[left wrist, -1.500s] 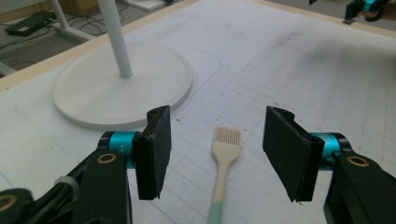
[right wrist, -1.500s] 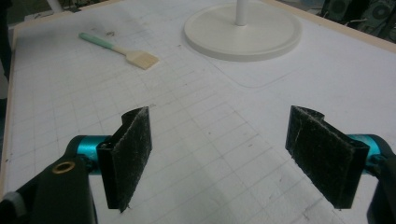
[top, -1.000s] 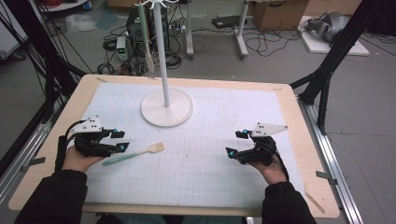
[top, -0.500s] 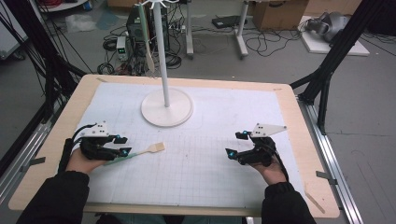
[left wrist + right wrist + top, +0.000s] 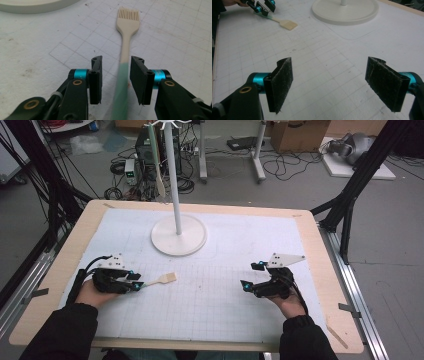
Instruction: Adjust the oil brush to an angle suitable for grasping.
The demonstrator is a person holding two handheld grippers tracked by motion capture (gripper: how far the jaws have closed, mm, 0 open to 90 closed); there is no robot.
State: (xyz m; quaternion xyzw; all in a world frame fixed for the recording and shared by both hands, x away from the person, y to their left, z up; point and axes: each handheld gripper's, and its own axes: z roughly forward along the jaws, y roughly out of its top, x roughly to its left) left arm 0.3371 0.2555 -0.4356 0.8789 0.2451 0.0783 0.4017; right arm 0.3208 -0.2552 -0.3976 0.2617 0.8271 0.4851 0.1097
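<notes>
A pastry brush [image 5: 162, 280] with a cream head and a green handle end lies flat on the white grid mat. My left gripper [image 5: 137, 284] sits low over its handle. In the left gripper view the brush [image 5: 127, 25] runs between the two jaws of my left gripper [image 5: 116, 60]. The jaws have just been closing, a gap still shows on the left side, and the handle is not clamped. My right gripper [image 5: 251, 275] rests at the right of the mat. Its jaws [image 5: 329, 70] stand wide open with nothing between them. From there, the brush [image 5: 287, 24] and left gripper [image 5: 265, 6] lie far off.
A white stand with a round base [image 5: 179, 236] and a tall pole rises at the mat's far middle. A pale utensil [image 5: 160, 175] hangs from its top. The base edge [image 5: 32, 5] is just beyond the brush. A thin wooden stick [image 5: 336, 334] lies at the table's right front edge.
My left gripper has sunk toward the mat and its jaws have narrowed around the brush handle. The brush has not shifted. My right gripper has stayed where it was.
</notes>
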